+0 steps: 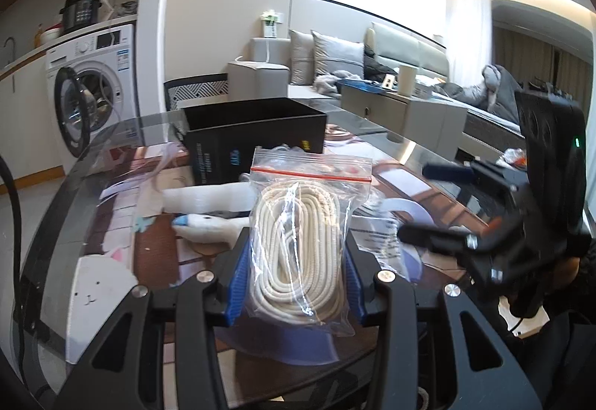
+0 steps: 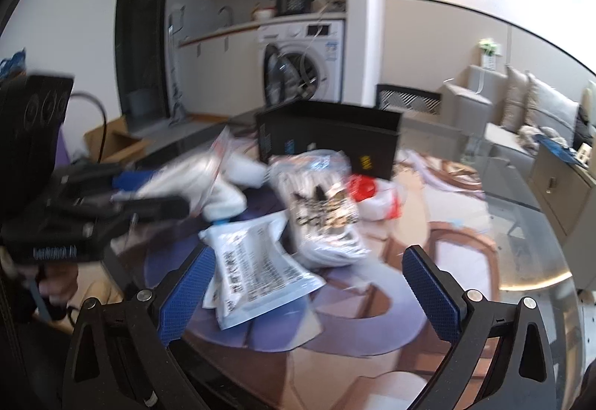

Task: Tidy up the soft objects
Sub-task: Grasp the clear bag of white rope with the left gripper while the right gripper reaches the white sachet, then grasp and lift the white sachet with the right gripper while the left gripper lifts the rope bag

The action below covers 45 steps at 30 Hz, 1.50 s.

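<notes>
My left gripper [image 1: 296, 257] is shut on a clear zip bag of coiled cream rope [image 1: 301, 242] and holds it above the glass table [image 1: 111, 134]. Behind it stands an open black box [image 1: 253, 134]. A white soft toy [image 1: 208, 223] lies to the left of the bag. In the right wrist view my right gripper [image 2: 309, 283] is open and empty above a white printed pouch [image 2: 257, 261]. A bag of white cord with a patterned label [image 2: 320, 209] and a red-and-white packet [image 2: 372, 194] lie in front of the black box [image 2: 327, 138]. The left gripper [image 2: 149, 194] shows at the left, blurred.
The right gripper [image 1: 447, 209] shows at the right in the left wrist view. A white cat-face pad [image 1: 97, 283] lies at the table's left. A washing machine [image 1: 93, 82] stands beyond the table on the left, and a sofa [image 1: 335, 63] behind.
</notes>
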Each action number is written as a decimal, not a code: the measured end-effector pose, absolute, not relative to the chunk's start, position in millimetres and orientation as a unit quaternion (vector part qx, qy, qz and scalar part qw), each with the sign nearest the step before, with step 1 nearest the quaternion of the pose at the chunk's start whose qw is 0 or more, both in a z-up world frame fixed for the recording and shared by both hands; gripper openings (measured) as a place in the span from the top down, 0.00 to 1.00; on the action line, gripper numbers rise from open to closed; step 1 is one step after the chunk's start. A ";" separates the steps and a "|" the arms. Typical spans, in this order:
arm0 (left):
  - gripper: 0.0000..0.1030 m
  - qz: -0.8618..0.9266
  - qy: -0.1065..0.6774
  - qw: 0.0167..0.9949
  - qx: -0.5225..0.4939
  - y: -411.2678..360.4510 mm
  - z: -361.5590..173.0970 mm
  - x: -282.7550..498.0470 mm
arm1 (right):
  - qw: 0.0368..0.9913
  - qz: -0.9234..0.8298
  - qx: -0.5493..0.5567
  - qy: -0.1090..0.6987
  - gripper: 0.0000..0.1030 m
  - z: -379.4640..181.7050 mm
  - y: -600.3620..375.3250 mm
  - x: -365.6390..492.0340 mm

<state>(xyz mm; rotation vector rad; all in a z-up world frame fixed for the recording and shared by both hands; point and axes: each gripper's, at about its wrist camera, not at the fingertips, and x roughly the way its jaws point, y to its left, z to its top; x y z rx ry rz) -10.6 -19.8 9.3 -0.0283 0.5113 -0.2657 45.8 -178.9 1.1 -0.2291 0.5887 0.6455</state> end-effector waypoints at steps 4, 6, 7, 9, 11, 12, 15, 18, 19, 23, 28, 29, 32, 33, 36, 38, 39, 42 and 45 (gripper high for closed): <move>0.59 -0.120 0.249 0.961 -0.020 -11.8 10.9 -10.5 | 0.881 0.337 -0.134 0.303 0.16 -7.1 -165.3 43.4; 0.58 -0.114 0.248 0.962 -0.022 -8.9 11.7 -9.7 | 0.875 0.348 -0.141 0.306 0.17 -9.4 -160.3 42.5; 0.58 -0.112 0.248 0.962 -0.023 -7.6 11.8 -9.5 | 0.873 0.351 -0.144 0.306 0.17 -10.6 -157.9 42.4; 0.58 -0.113 0.249 0.962 -0.022 -7.0 11.7 -9.5 | 0.868 0.362 -0.152 0.303 0.17 -10.6 -153.8 40.4; 0.58 -0.111 0.248 0.962 -0.021 -4.9 12.4 -8.5 | 0.864 0.372 -0.157 0.300 0.17 -10.1 -150.6 39.7; 0.58 -0.111 0.248 0.962 -0.022 -3.7 12.1 -8.1 | 0.861 0.377 -0.160 0.301 0.17 -9.7 -148.2 39.5; 0.58 -0.108 0.247 0.963 -0.023 -1.4 12.6 -7.7 | 0.854 0.387 -0.169 0.303 0.23 -9.0 -142.9 41.0; 0.58 -0.104 0.246 0.963 -0.027 -0.3 13.0 -8.8 | 0.847 0.393 -0.180 0.310 0.26 -10.3 -136.0 45.9; 0.58 -0.103 0.247 0.963 -0.028 0.6 13.0 -8.2 | 0.844 0.395 -0.181 0.315 0.26 -11.3 -134.7 48.8; 0.58 -0.098 0.249 0.963 -0.032 3.3 12.2 -7.1 | 0.839 0.395 -0.182 0.325 0.26 -12.1 -132.4 55.1; 0.58 -0.097 0.250 0.963 -0.033 3.9 12.0 -6.7 | 0.838 0.384 -0.211 0.324 0.36 -17.4 -126.0 57.5; 0.58 -0.097 0.250 0.963 -0.033 4.0 12.1 -6.6 | 0.839 0.382 -0.214 0.324 0.39 -18.6 -126.1 57.7; 0.58 -0.096 0.250 0.963 -0.033 4.2 12.0 -6.3 | 0.838 0.388 -0.207 0.324 0.51 -19.7 -128.3 58.2; 0.58 -0.095 0.250 0.963 -0.034 4.4 12.0 -6.0 | 0.838 0.389 -0.208 0.321 0.53 -20.3 -129.4 57.1; 0.58 -0.091 0.249 0.963 -0.037 6.9 11.1 -4.7 | 0.841 0.392 -0.199 0.315 0.58 -17.7 -132.9 55.1; 0.58 -0.089 0.248 0.964 -0.039 8.0 11.4 -4.7 | 0.846 0.392 -0.187 0.308 0.63 -13.5 -137.5 54.8; 0.58 -0.089 0.247 0.964 -0.040 8.7 11.7 -4.9 | 0.849 0.393 -0.178 0.306 0.65 -10.6 -140.6 54.8; 0.58 -0.087 0.243 0.965 -0.047 10.8 13.8 -5.1 | 0.854 0.393 -0.165 0.299 0.65 -3.1 -146.8 55.3; 0.58 -0.086 0.243 0.965 -0.051 10.3 15.1 -3.4 | 0.858 0.390 -0.156 0.294 0.66 0.8 -151.8 56.7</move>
